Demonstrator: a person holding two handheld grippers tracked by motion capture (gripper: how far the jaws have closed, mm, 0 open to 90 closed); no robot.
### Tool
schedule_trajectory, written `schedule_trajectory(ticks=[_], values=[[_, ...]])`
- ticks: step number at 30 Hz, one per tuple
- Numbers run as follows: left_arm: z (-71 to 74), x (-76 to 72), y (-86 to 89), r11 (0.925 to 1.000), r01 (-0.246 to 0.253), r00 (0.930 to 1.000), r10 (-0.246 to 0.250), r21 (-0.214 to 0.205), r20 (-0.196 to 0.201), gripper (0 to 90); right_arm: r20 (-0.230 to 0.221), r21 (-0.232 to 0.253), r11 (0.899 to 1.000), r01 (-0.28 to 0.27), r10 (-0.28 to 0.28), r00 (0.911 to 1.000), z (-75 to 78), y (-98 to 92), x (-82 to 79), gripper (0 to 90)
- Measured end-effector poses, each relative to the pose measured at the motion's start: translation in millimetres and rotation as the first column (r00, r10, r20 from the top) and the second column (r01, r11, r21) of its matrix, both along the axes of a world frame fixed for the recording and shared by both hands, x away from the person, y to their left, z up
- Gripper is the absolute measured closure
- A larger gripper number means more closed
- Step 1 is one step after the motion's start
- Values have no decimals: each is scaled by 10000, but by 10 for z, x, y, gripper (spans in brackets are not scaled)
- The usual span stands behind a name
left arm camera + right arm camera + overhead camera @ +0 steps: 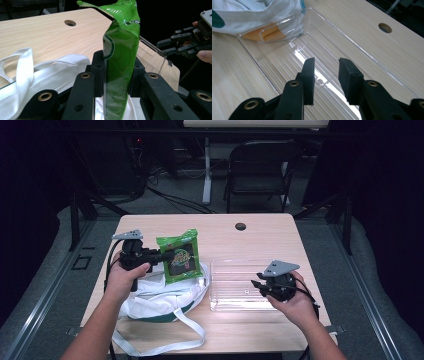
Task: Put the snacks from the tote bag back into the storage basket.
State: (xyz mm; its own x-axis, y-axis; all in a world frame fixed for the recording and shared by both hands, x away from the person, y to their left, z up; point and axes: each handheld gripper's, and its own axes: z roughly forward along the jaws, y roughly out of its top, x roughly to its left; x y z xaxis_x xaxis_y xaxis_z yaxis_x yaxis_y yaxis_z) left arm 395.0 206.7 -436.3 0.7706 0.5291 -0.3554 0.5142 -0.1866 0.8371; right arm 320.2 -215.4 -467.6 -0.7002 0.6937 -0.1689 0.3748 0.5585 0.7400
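My left gripper (167,255) is shut on a green snack bag (179,255) and holds it upright above the table's left half. In the left gripper view the bag (122,60) stands pinched between the two black jaws. A clear plastic tray (235,266) lies on the right half of the table. My right gripper (258,285) hovers over the tray's near right part, open, with nothing between its jaws. In the right gripper view the ribbed tray floor (287,62) shows through the gap of that gripper (325,72).
A white cloth bag (160,297) with long straps lies crumpled under the left hand, its edge against the tray's left end (249,37). The wooden table (270,237) has a cable hole (241,226) at the back. A folding chair (260,167) stands beyond.
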Motion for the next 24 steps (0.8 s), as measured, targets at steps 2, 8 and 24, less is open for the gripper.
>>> schedule_trajectory(ticks=[2, 8, 24], values=[[8, 5, -18, 10000, 42, 10000, -42, -6, -17, 728, -47, -17, 9999, -151, 151, 9999, 41, 20, 31, 662], [28, 17, -86, 9998, 218, 9998, -218, 38, -3, 728, -316, -311, 9975, -637, 627, 9975, 128, 80, 121, 657], [68, 44, -284, 9974, 672, 9977, -673, 257, 36, 728, -1019, -1040, 9795, -1724, 1619, 9815, 291, 240, 272, 639]])
